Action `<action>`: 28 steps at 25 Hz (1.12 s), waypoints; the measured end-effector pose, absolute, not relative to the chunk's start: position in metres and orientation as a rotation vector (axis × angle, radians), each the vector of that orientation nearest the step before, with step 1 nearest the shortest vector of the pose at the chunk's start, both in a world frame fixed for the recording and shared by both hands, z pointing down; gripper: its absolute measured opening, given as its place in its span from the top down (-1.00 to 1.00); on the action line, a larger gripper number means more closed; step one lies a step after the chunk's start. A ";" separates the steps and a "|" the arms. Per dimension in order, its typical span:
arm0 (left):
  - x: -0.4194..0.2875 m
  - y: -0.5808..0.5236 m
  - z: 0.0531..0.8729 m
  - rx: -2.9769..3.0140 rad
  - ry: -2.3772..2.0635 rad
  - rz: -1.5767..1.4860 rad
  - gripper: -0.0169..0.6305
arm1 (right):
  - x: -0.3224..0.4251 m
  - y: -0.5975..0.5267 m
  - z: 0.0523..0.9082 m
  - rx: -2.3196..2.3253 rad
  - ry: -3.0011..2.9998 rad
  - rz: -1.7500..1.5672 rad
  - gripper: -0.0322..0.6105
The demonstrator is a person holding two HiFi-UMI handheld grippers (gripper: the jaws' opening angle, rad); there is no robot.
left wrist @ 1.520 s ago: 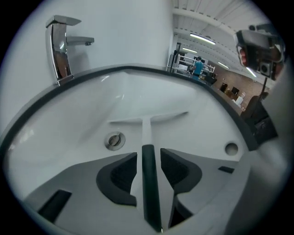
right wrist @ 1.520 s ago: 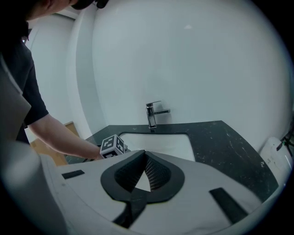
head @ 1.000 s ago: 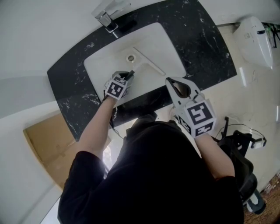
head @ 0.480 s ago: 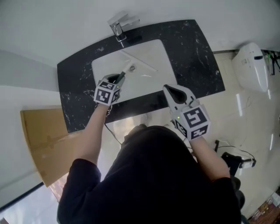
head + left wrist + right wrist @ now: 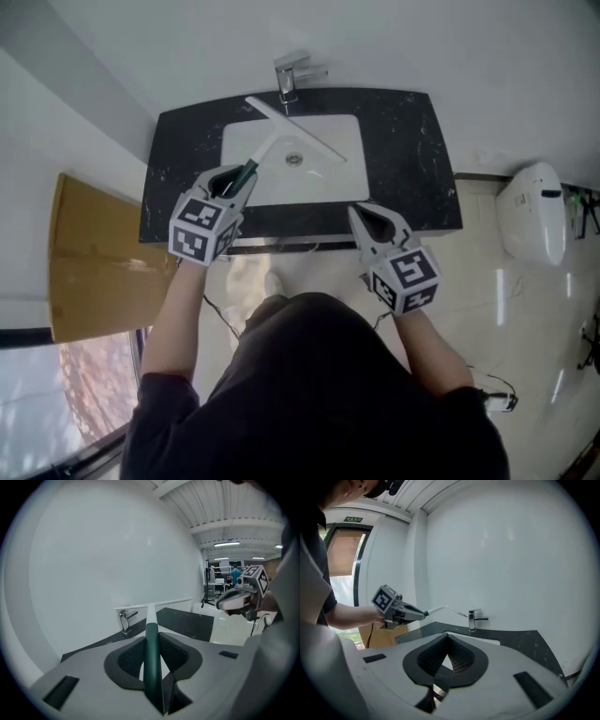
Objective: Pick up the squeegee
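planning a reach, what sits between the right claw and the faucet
Head view: the black countertop, the white sink basin, and the held squeegee crossing over it.

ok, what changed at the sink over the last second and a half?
The left gripper closed on the squeegee handle and lifted it out of the sink; its blade now hangs in the air above the counter. The right gripper rose a bit, jaws together and empty as before.

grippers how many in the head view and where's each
2. The left gripper is above the left of the counter, fingers shut on the squeegee by its handle. The right gripper is by the counter's front edge, fingers together, empty. None looks hidden.
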State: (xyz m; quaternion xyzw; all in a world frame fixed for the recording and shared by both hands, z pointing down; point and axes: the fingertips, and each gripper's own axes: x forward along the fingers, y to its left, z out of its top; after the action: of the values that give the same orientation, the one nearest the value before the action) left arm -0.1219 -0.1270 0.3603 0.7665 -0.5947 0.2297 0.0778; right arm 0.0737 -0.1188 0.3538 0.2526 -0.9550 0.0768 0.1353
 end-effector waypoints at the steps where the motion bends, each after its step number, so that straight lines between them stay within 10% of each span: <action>1: -0.119 -0.116 0.350 2.302 -1.792 0.677 0.64 | 0.074 -0.114 0.351 0.728 -2.775 0.226 0.91; 28: -0.147 -0.050 0.309 2.528 -1.696 0.577 0.64 | -0.001 -0.054 0.335 0.874 -2.763 0.147 0.91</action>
State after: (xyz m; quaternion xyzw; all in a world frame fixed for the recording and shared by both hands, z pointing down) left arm -0.1468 -0.0500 0.3093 0.8156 -0.5473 0.1863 0.0216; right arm -0.0006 -0.0541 0.3355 0.2991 -0.9454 0.0503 0.1195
